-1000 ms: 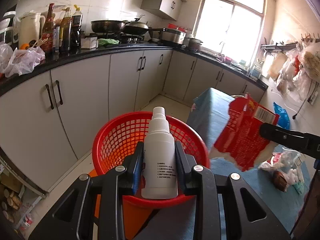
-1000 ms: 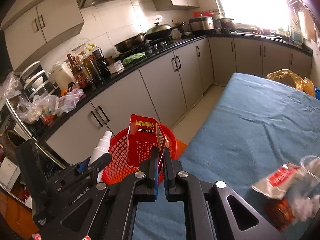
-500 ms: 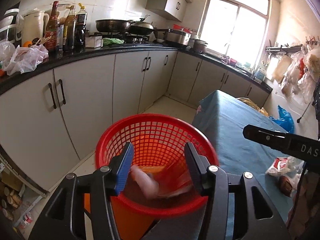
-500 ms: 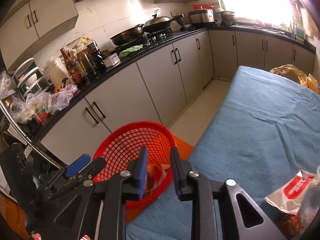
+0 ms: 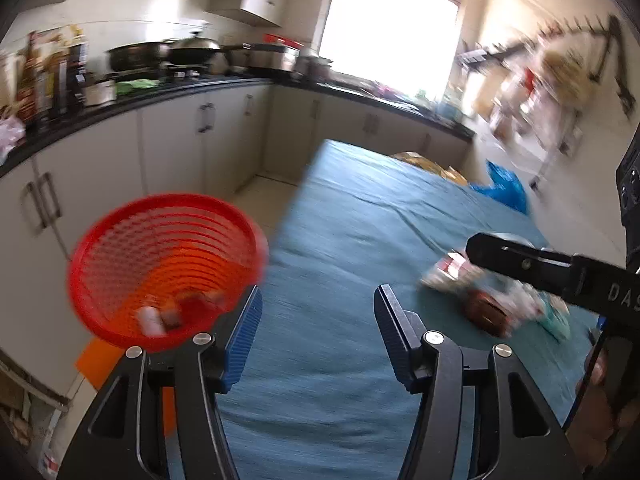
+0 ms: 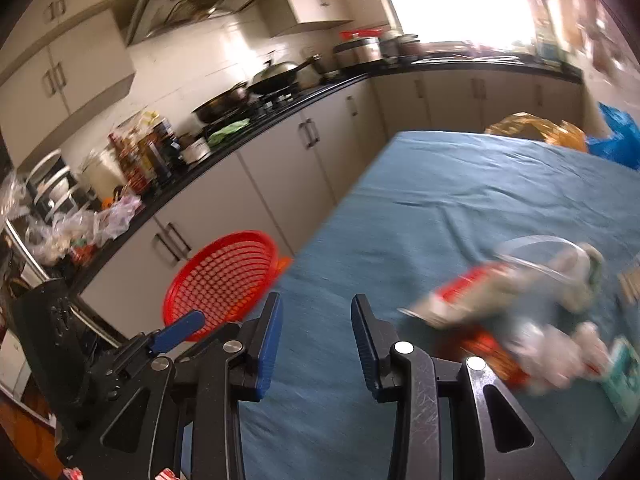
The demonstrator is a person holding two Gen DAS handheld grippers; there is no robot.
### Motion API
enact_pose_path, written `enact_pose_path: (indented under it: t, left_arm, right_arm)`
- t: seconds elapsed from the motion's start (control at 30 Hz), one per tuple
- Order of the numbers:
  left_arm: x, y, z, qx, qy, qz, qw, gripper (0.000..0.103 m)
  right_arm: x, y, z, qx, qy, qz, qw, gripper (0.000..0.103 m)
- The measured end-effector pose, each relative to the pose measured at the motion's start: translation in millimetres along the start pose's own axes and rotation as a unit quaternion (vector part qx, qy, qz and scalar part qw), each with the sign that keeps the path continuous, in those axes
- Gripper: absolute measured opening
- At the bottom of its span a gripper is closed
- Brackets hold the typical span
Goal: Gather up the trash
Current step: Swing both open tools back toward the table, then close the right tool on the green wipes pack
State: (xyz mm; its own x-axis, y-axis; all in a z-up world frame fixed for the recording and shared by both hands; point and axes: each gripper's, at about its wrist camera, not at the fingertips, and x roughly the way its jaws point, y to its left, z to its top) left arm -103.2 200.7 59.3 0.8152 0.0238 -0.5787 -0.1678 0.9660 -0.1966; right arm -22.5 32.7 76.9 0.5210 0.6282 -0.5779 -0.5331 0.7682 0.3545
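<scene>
A red mesh basket [image 5: 164, 264] [image 6: 224, 280] stands beside the table's left edge, with a white bottle [image 5: 150, 320] and red packaging lying blurred at its bottom. My left gripper [image 5: 316, 300] hangs over the blue tablecloth [image 5: 360, 240], its jaws opening with nothing between them. My right gripper [image 6: 316, 308] is likewise opening and empty, right of the basket. A blurred heap of trash [image 6: 520, 320] [image 5: 492, 300] lies on the cloth to the right: a red-and-white wrapper, a clear plastic cup, crumpled white paper.
Kitchen cabinets and a black counter [image 6: 280, 120] with pans, bottles and bags run along the left and far walls. A yellow bag [image 6: 532, 128] and a blue bag [image 6: 616, 140] sit at the table's far end. The right gripper's arm [image 5: 552, 272] crosses the left wrist view.
Both grippers opened and dropped the white bottle and the red carton into the basket. Both then swung right, away from the basket and over the table toward the trash heap.
</scene>
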Motion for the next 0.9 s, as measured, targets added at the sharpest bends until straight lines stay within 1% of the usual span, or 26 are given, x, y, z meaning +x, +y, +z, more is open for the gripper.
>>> enact_pose_path:
  t: [0.17, 0.23, 0.27, 0.3, 0.4, 0.5, 0.53, 0.67, 0.73, 0.77, 0.83, 0.9]
  left_arm:
    - [10.8, -47.3, -13.7, 0.043, 0.025, -0.03, 0.9983, 0.059]
    - [14.6, -66.8, -19.6, 0.06, 0.034, -0.043, 0.9967, 0.063]
    - [16.5, -76.4, -22.4, 0.069, 0.039, -0.049, 0.9957, 0.064]
    - [18.4, -85.2, -24.7, 0.077, 0.043, -0.053, 0.9947, 0.064]
    - [22.9, -100.1, -27.1, 0.092, 0.051, -0.061, 0.9926, 0.064]
    - [26.9, -112.0, -26.1, 0.102, 0.057, -0.066, 0.991, 0.066]
    - [27.7, -113.7, -26.4, 0.104, 0.06, -0.068, 0.9904, 0.069]
    - [36.8, -125.2, -24.9, 0.114, 0.072, -0.07, 0.9884, 0.069]
    - [40.9, -129.6, -24.5, 0.119, 0.081, -0.071, 0.9871, 0.069]
    - [42.1, -130.6, -24.3, 0.12, 0.083, -0.071, 0.9867, 0.069]
    - [44.3, -133.1, -24.1, 0.122, 0.087, -0.07, 0.9863, 0.07]
    - [46.8, -133.8, -22.9, 0.121, 0.091, -0.069, 0.9861, 0.07]
  right_arm:
    - [-45.9, -61.2, -18.5, 0.051, -0.022, -0.028, 0.998, 0.038]
    - [-67.2, -95.5, -27.1, 0.079, -0.032, -0.052, 0.995, 0.039]
    - [-73.9, -107.5, -30.4, 0.088, -0.034, -0.06, 0.994, 0.04]
    - [-83.5, -127.1, -33.9, 0.104, -0.038, -0.075, 0.991, 0.041]
    - [-101.3, -166.7, -38.8, 0.142, -0.045, -0.11, 0.983, 0.041]
    - [-109.6, -204.0, -38.0, 0.171, -0.04, -0.128, 0.976, 0.041]
    - [-111.1, -212.8, -37.4, 0.18, -0.039, -0.13, 0.974, 0.041]
    - [-104.3, -244.5, -33.5, 0.208, -0.024, -0.12, 0.97, 0.044]
    - [-95.6, -257.5, -34.2, 0.222, -0.009, -0.115, 0.968, 0.045]
    - [-91.4, -261.6, -35.8, 0.229, 0.002, -0.106, 0.968, 0.045]
    - [-89.2, -260.7, -38.2, 0.229, 0.005, -0.09, 0.969, 0.046]
    - [-89.5, -256.1, -37.0, 0.22, 0.012, -0.083, 0.972, 0.051]
